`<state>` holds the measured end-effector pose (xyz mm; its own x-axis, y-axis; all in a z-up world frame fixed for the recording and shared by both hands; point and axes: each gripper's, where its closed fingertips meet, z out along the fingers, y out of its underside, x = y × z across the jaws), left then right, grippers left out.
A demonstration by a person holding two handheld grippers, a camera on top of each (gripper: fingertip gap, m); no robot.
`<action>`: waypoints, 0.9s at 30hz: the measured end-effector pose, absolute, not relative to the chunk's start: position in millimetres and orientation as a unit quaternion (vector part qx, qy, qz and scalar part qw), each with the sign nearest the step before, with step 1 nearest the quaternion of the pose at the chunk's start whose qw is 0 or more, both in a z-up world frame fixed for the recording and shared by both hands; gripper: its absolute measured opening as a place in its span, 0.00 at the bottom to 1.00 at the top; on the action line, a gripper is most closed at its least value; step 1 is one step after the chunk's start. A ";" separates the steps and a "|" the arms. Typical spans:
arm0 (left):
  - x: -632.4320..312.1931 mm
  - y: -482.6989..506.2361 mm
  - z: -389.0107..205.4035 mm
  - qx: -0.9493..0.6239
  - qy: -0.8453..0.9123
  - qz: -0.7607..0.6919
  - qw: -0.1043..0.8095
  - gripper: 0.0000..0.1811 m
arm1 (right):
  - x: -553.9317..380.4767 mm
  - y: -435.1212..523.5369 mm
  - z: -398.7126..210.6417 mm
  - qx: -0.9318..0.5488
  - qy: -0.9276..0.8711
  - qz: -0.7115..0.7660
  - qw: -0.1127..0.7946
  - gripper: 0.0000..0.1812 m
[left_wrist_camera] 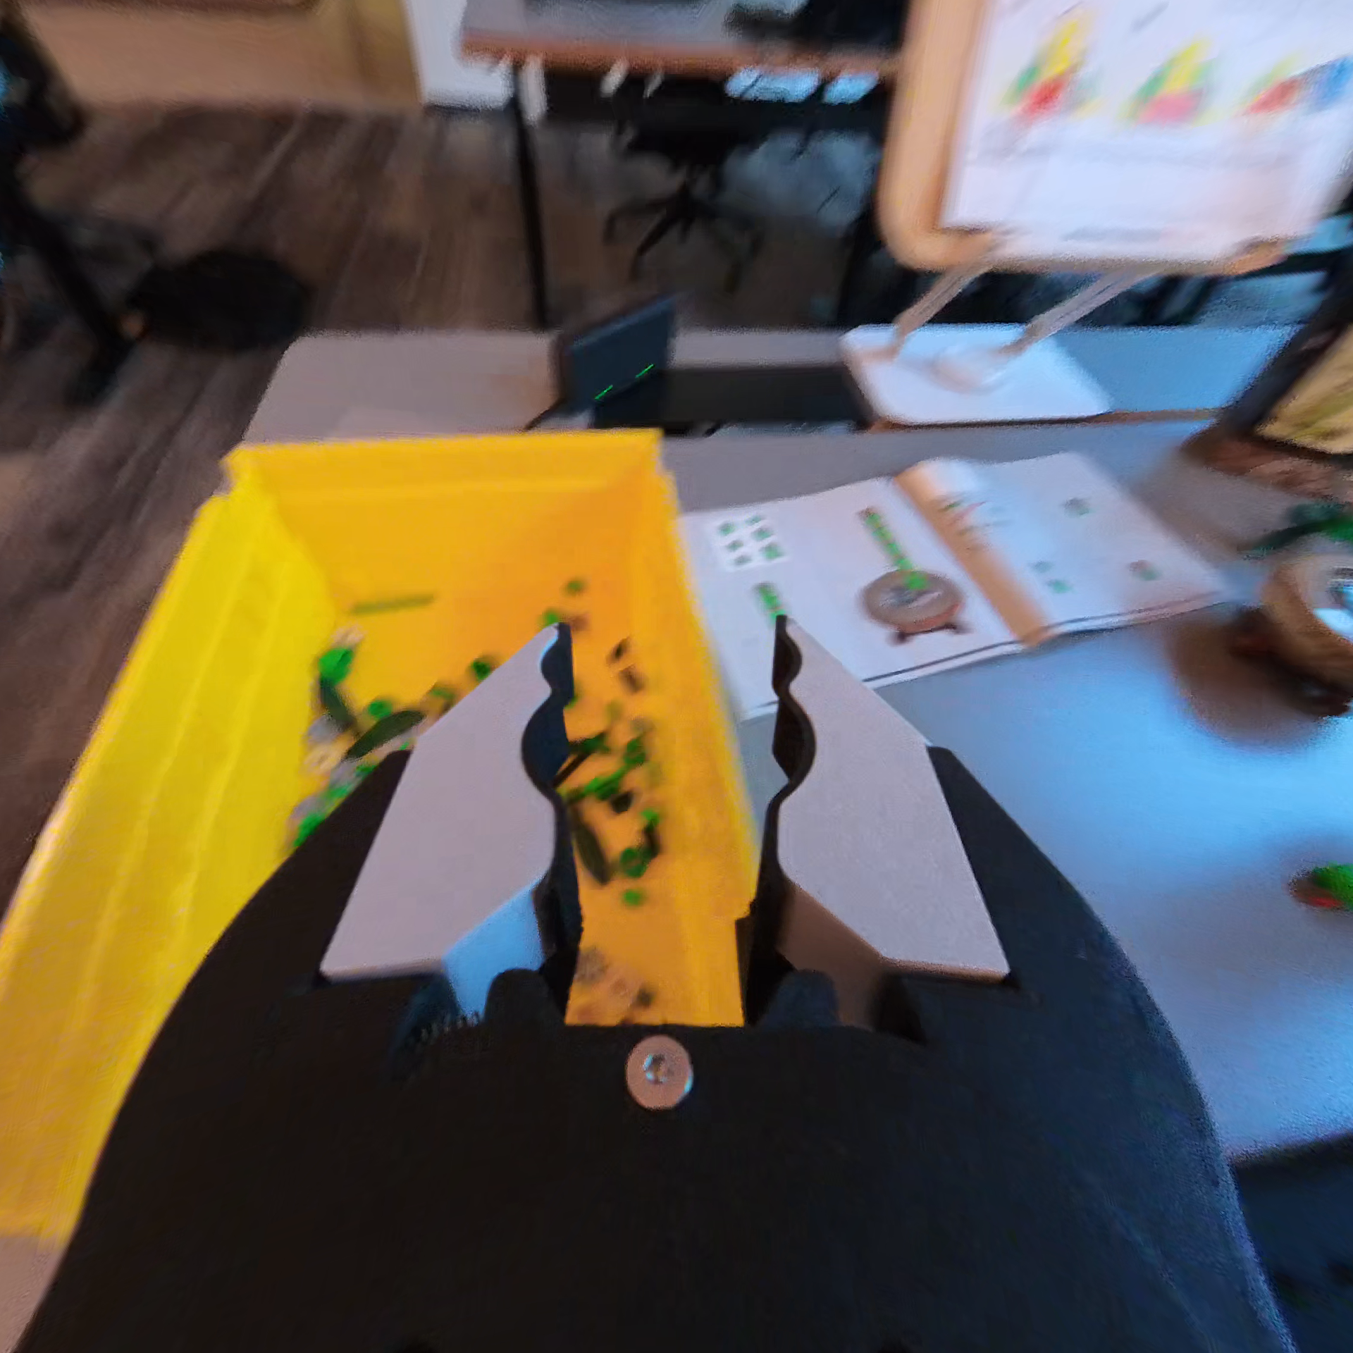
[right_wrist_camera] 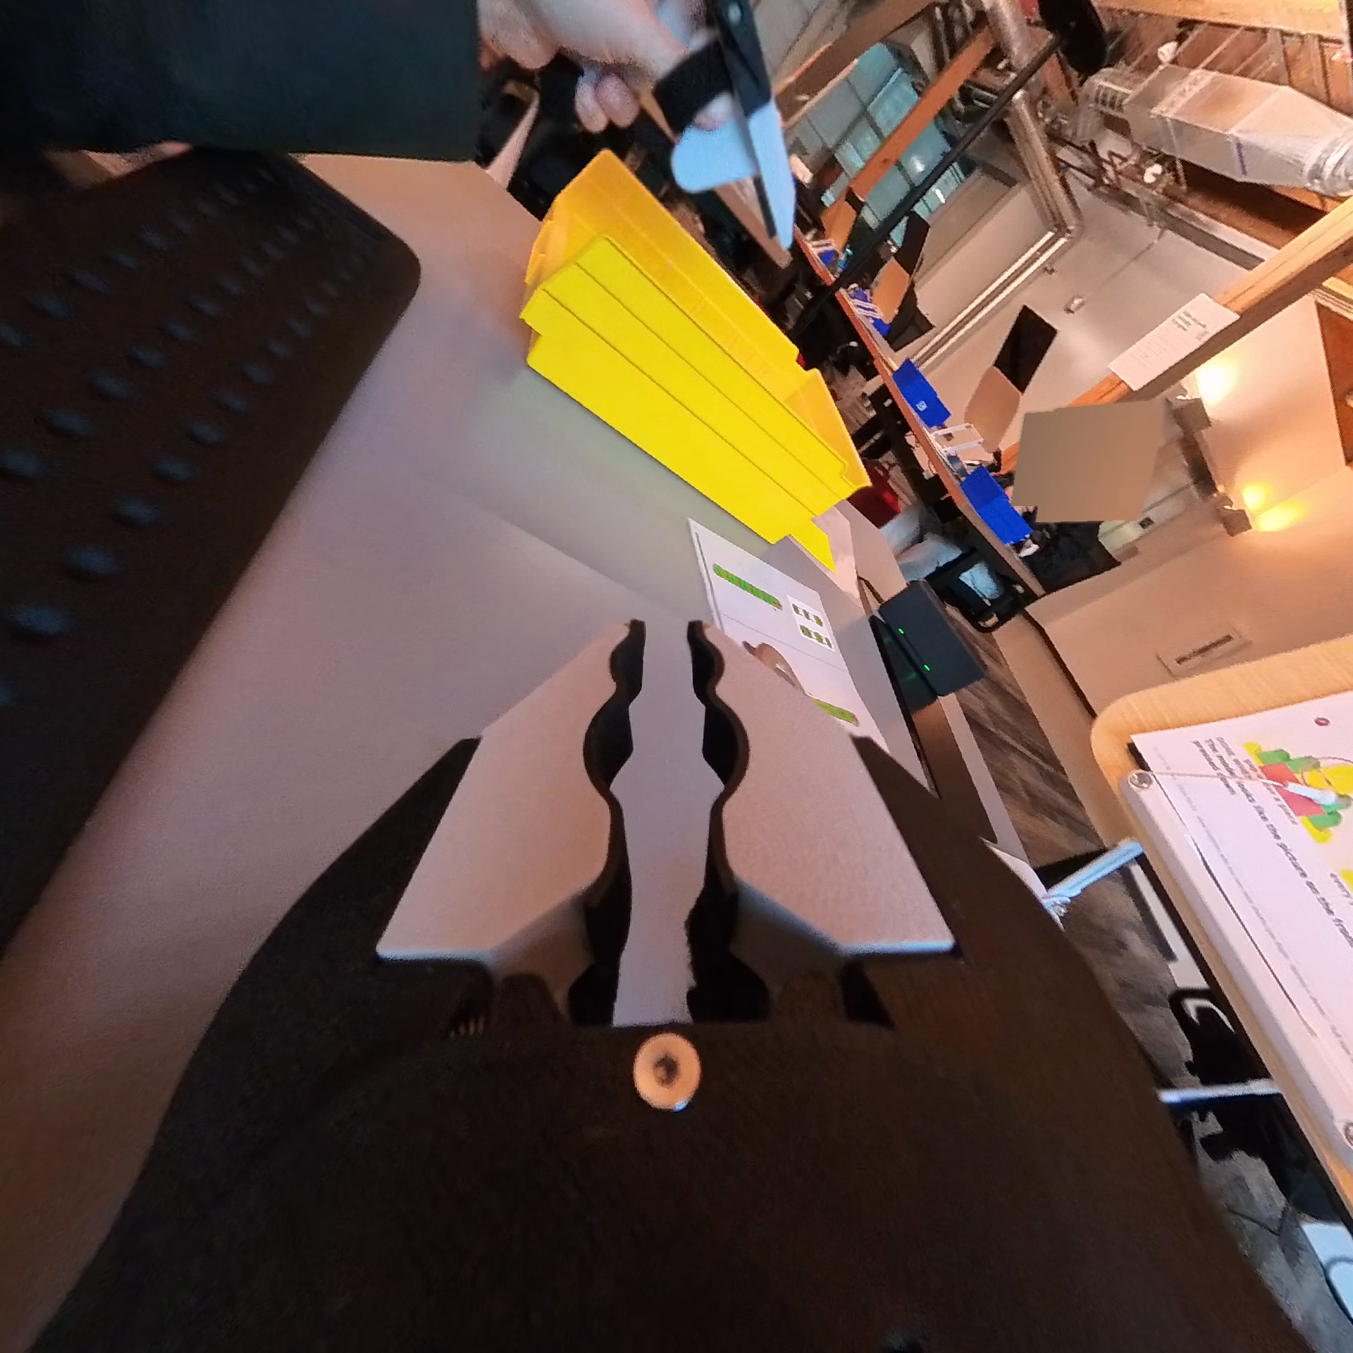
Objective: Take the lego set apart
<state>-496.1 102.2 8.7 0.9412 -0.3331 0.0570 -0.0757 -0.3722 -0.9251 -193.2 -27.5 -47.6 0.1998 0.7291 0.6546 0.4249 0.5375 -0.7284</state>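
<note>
The left wrist view is blurred by motion. My left gripper (left_wrist_camera: 672, 628) is open and empty, held above a yellow bin (left_wrist_camera: 183, 732) that holds several loose green and dark lego pieces (left_wrist_camera: 608, 791). The lego set (left_wrist_camera: 1310, 608), a brown round build with green parts, sits at the right edge of the table. A small green and red piece (left_wrist_camera: 1329, 886) lies nearer on the table. My right gripper (right_wrist_camera: 663, 627) hangs tilted over bare table with only a narrow gap between its jaws and nothing in it. The left gripper (right_wrist_camera: 739, 154), held by a hand, shows above the yellow bin (right_wrist_camera: 681, 381).
An open instruction booklet (left_wrist_camera: 952, 564) lies between bin and set; it also shows in the right wrist view (right_wrist_camera: 776, 622). A black device with green lights (right_wrist_camera: 926, 644) stands at the table's far edge. A board with a printed sheet (right_wrist_camera: 1259, 842) stands on a stand. A black perforated surface (right_wrist_camera: 146, 439) is at left. Spacing between my two grippers at the tips: around 35 cm.
</note>
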 end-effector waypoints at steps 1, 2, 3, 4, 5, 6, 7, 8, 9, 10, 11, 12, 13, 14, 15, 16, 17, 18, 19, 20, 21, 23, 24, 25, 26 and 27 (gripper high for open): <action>-466.0 92.8 20.7 -0.797 0.162 -0.153 0.561 0.28 | -190.7 -24.7 -45.4 -0.467 -0.615 0.118 0.624 0.06; -425.4 77.9 28.4 -0.772 0.216 -0.206 0.561 0.26 | -187.3 -21.5 -42.5 -0.469 -0.609 0.110 0.630 0.06; -380.6 57.8 28.4 -0.749 0.277 -0.264 0.541 0.24 | -182.8 -17.6 -38.6 -0.472 -0.601 0.101 0.636 0.06; -337.1 35.0 19.9 -0.729 0.337 -0.315 0.505 0.22 | -177.4 -13.8 -34.0 -0.476 -0.592 0.092 0.644 0.06; -297.6 11.4 2.7 -0.714 0.396 -0.352 0.458 0.22 | -171.3 -10.2 -28.9 -0.481 -0.581 0.084 0.651 0.06; -265.6 -9.4 -21.2 -0.704 0.452 -0.364 0.409 0.21 | -165.1 -7.5 -24.4 -0.490 -0.570 0.077 0.655 0.06; -241.7 -23.1 -48.1 -0.698 0.500 -0.350 0.374 0.20 | -159.6 -6.7 -21.8 -0.501 -0.561 0.076 0.655 0.06; -225.5 -30.1 -75.2 -0.696 0.542 -0.315 0.351 0.20 | -155.1 -7.8 -21.9 -0.517 -0.555 0.080 0.647 0.06; -215.1 -31.0 -98.4 -0.692 0.578 -0.268 0.339 0.20 | -151.6 -10.4 -25.4 -0.539 -0.549 0.087 0.633 0.08; -207.7 -31.5 -115.4 -0.683 0.610 -0.226 0.332 0.20 | -149.2 -15.1 -31.7 -0.562 -0.544 0.098 0.615 0.10; -202.1 -37.3 -127.9 -0.667 0.643 -0.203 0.316 0.20 | -148.4 -22.0 -39.5 -0.581 -0.540 0.110 0.599 0.12; -197.3 -45.1 -136.4 -0.652 0.669 -0.197 0.297 0.20 | -148.5 -30.5 -48.4 -0.595 -0.538 0.119 0.585 0.13; -193.2 -50.0 -141.9 -0.640 0.686 -0.194 0.285 0.20 | -148.7 -39.7 -57.8 -0.603 -0.541 0.118 0.574 0.13; -190.2 -49.4 -146.0 -0.635 0.695 -0.186 0.282 0.17 | -148.3 -48.2 -66.6 -0.607 -0.548 0.108 0.566 0.13; -188.3 -47.7 -149.6 -0.632 0.700 -0.178 0.280 0.15 | -147.2 -55.3 -73.4 -0.609 -0.552 0.093 0.562 0.13; -186.6 -49.4 -153.3 -0.629 0.707 -0.180 0.269 0.12 | -146.4 -61.5 -77.7 -0.609 -0.553 0.083 0.562 0.13; -185.1 -52.5 -156.5 -0.626 0.712 -0.187 0.256 0.10 | -146.0 -67.1 -79.8 -0.611 -0.551 0.080 0.563 0.13; -182.5 -54.6 -156.7 -0.625 0.711 -0.200 0.251 0.07 | -145.6 -71.5 -80.4 -0.615 -0.543 0.085 0.565 0.13; -181.3 -56.3 -157.6 -0.624 0.712 -0.210 0.244 0.03 | -144.8 -74.5 -80.2 -0.619 -0.534 0.093 0.568 0.13; -180.8 -55.4 -157.8 -0.624 0.711 -0.213 0.244 0.00 | -142.9 -76.2 -79.3 -0.623 -0.523 0.098 0.573 0.13; -181.0 -53.6 -158.0 -0.622 0.712 -0.211 0.249 0.00 | -140.7 -76.7 -77.6 -0.626 -0.510 0.102 0.581 0.13; -182.0 -53.8 -157.8 -0.616 0.717 -0.208 0.251 0.00 | -138.3 -76.4 -71.8 -0.627 -0.468 0.128 0.610 0.12; -182.5 -52.6 -157.2 -0.615 0.719 -0.202 0.254 0.00 | -138.3 -77.2 -69.6 -0.624 -0.447 0.148 0.624 0.11; -182.5 -51.0 -155.0 -0.613 0.720 -0.196 0.261 0.00 | -137.9 -78.0 -69.0 -0.622 -0.435 0.160 0.631 0.10; -181.1 -49.9 -150.3 -0.610 0.718 -0.198 0.270 0.00 | -136.0 -77.0 -68.9 -0.626 -0.432 0.154 0.630 0.09; -178.9 -48.6 -143.4 -0.609 0.712 -0.207 0.281 0.00 | -132.3 -73.6 -66.0 -0.629 -0.424 0.138 0.637 0.09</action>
